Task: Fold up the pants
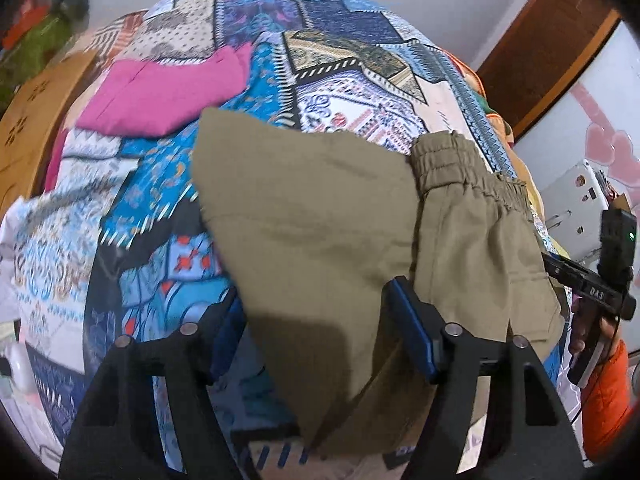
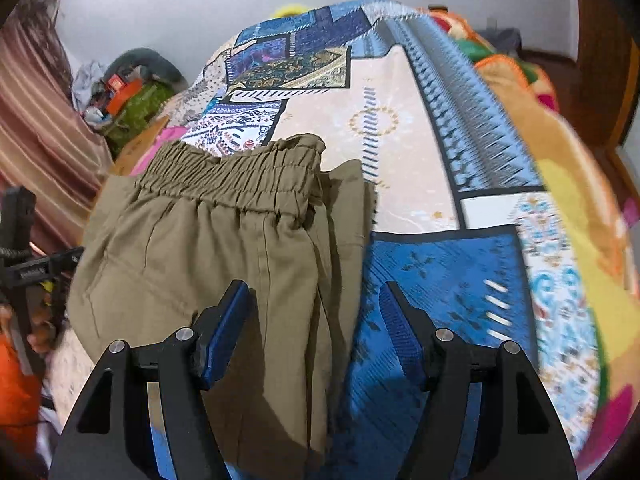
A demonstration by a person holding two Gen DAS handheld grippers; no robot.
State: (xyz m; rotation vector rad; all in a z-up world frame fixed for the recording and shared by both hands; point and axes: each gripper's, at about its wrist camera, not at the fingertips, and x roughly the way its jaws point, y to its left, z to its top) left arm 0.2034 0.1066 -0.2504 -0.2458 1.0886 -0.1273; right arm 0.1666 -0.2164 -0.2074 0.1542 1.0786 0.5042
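Observation:
Olive-khaki pants [image 1: 320,208] lie on a patterned bedspread [image 1: 340,92], partly folded, with the elastic waistband [image 1: 464,168] at the far right. My left gripper [image 1: 316,320] is open, its jaws spread over the near part of the pants, holding nothing. In the right wrist view the pants [image 2: 192,248] lie left of centre with the waistband [image 2: 236,172] at the far end. My right gripper [image 2: 316,320] is open, with its left finger over the pants' right edge and its right finger over the bedspread [image 2: 448,264]. The right gripper's body [image 1: 592,292] shows at the right edge of the left wrist view.
A folded pink garment [image 1: 160,96] lies on the bed at the far left. A wooden headboard [image 1: 36,128] is at the left. An orange and yellow blanket [image 2: 560,184] runs along the bed's right side. A white sewing machine [image 1: 576,208] stands to the right.

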